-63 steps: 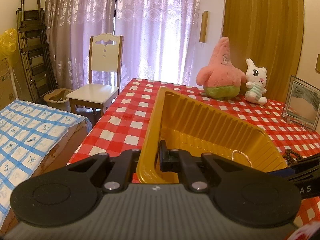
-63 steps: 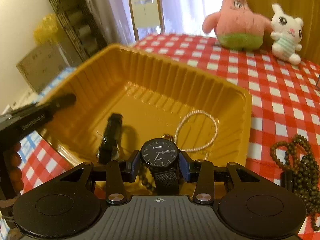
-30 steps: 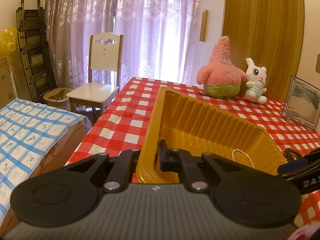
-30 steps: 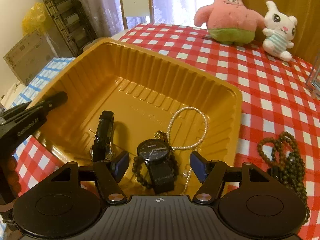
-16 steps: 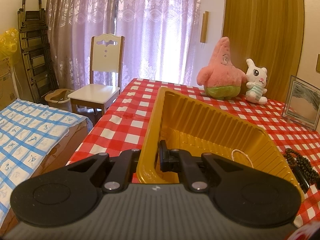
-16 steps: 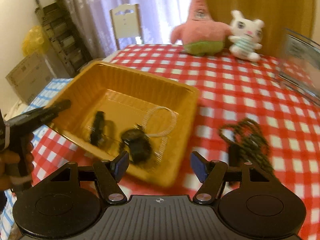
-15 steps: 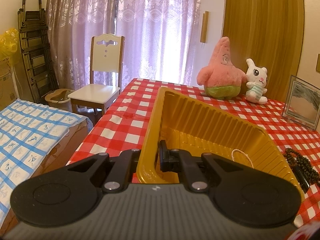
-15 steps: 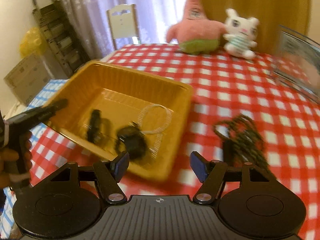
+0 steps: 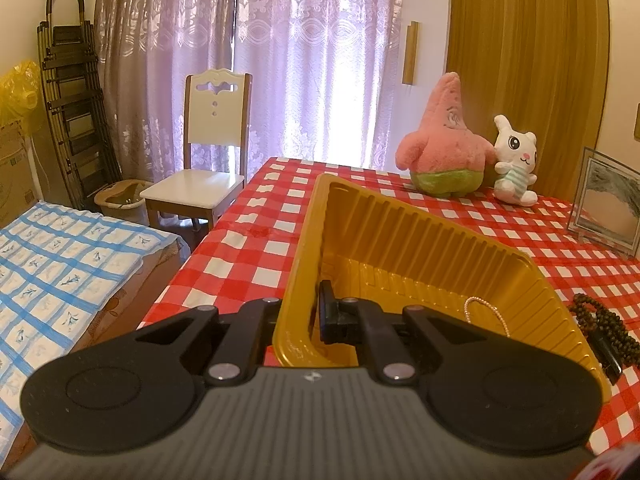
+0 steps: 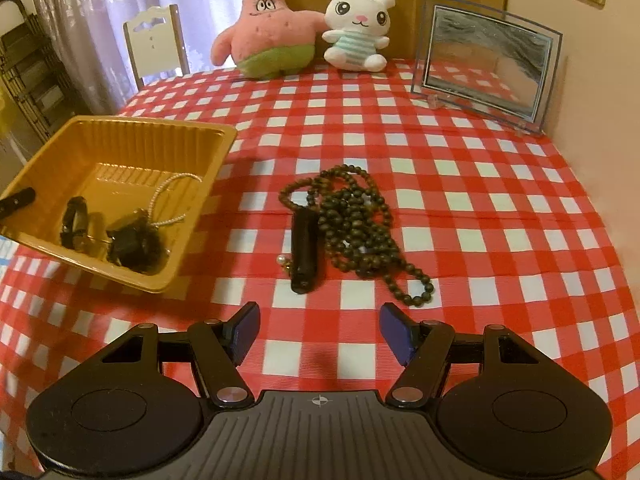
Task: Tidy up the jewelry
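The right gripper (image 10: 319, 330) was held with its jaws standing wide apart and nothing between them, above the checked tablecloth (image 10: 460, 208). Just ahead of its fingertips a dark bead necklace (image 10: 352, 216) was heaped on the cloth, with a black oblong piece (image 10: 305, 252) lying along the near left side of the beads and touching them; a small pearl item (image 10: 283, 259) was seen just left of that piece. Ahead and to the left, well apart from the jaws, the yellow tray (image 10: 192, 216) was found to hold a black watch (image 10: 130, 242), a second dark band (image 10: 74, 220) and a pearl strand (image 10: 170, 200). The left gripper (image 9: 298, 312) was clamped shut on the tray's near wall (image 9: 296, 280), one finger outside and one inside.
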### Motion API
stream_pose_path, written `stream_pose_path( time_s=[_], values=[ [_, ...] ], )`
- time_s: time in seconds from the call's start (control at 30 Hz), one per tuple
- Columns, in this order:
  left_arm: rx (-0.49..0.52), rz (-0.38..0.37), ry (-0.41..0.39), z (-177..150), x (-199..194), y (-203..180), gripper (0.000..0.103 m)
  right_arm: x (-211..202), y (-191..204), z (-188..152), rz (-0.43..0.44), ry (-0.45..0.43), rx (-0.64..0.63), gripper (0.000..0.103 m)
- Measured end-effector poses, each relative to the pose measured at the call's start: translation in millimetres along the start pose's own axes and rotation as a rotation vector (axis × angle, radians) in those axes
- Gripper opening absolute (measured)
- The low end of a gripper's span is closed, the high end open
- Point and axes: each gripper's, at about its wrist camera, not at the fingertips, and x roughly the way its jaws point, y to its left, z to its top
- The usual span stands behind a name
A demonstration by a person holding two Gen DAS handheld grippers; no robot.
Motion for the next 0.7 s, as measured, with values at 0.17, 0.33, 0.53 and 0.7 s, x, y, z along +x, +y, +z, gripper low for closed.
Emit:
stream_pose_path(
  time_s=[0.17,0.33,0.53,0.7],
  values=[
    [-0.002,0.003,0.000,-0.4,-0.8,1.3,0.007,7.0,7.4,1.1,0.031,-0.015,-0.031,0.059],
    [0.000,0.002,0.000,-0.5,-0.9,1.3,0.007,17.7,17.3,4.7,0.068,-0.010,-0.068,0.052],
    [0.000,0.003,0.000,-0.4,-0.8,1.0,0.007,23.2,24.7,9.0,0.090,-0.008,-0.090,0.052],
    [0.000,0.003,0.000,-0.4,-0.8,0.8,0.007,27.4,26.2,11.2,0.096,-0.005,-0.092,0.052]
  ],
)
